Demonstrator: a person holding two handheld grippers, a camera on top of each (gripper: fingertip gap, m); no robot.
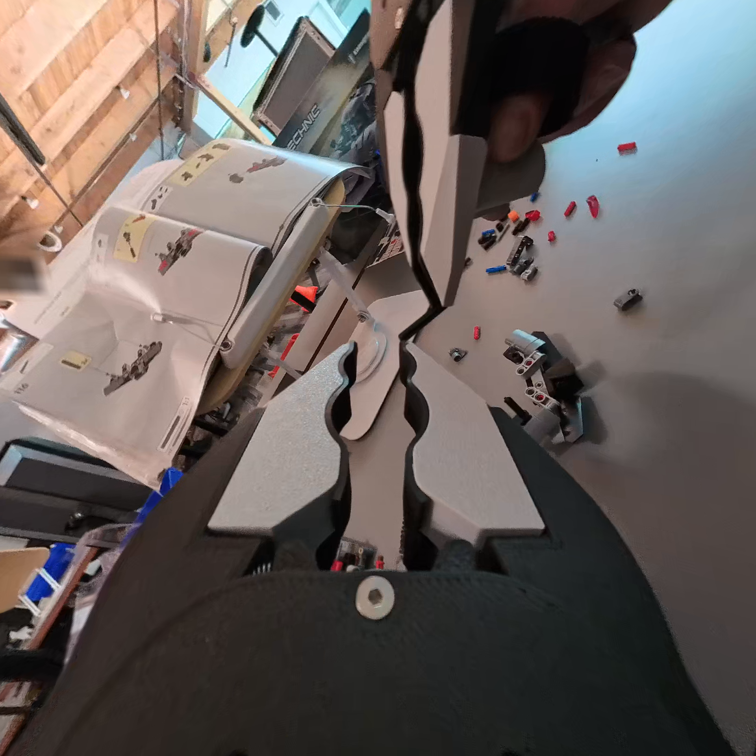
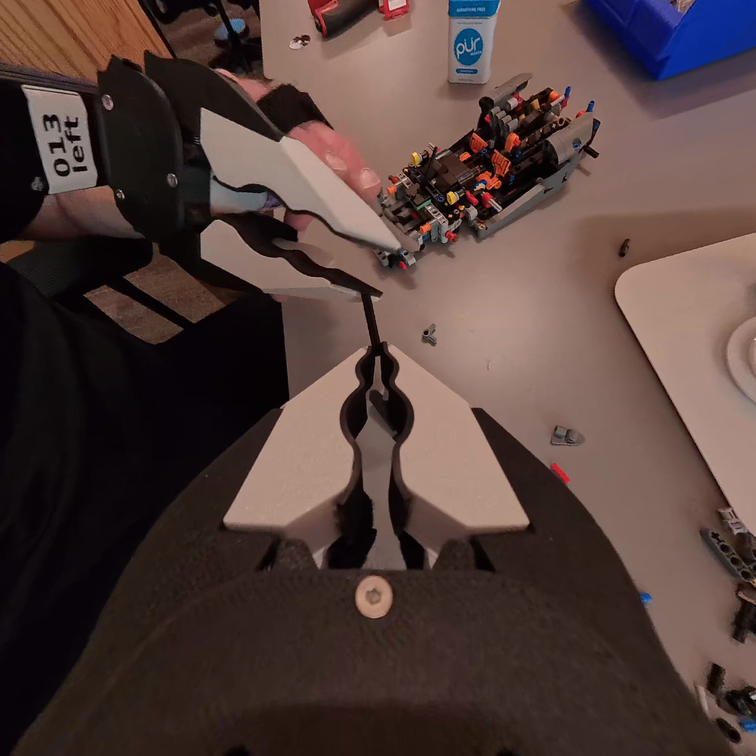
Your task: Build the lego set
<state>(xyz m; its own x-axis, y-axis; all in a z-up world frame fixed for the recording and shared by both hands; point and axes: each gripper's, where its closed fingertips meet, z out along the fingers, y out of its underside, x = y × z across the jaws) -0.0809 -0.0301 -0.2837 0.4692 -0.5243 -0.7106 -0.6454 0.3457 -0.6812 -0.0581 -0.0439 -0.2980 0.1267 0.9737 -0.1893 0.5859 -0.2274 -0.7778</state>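
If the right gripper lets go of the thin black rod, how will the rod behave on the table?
The black rod looks thin, straight and rigid, so it is probably light and stiff. Held only at the tips of the right gripper, it may pivot or slip. On the smooth table it would likely roll.

Book: we see the instruction book (image 1: 135,294) on the left of the left wrist view, but its little drawings are too blurry to make out.
Black stick: the right gripper (image 2: 377,348) pinches a thin black stick (image 2: 371,317); its lower end hides between the tips.
Big model: the left gripper (image 2: 386,268) covers the near corner of our lego model (image 2: 491,172).
Blue bin: the blue bin (image 2: 675,32) is cut off at the upper right edge.
Tiny bits: the loose pieces (image 1: 515,245) are too small to name.
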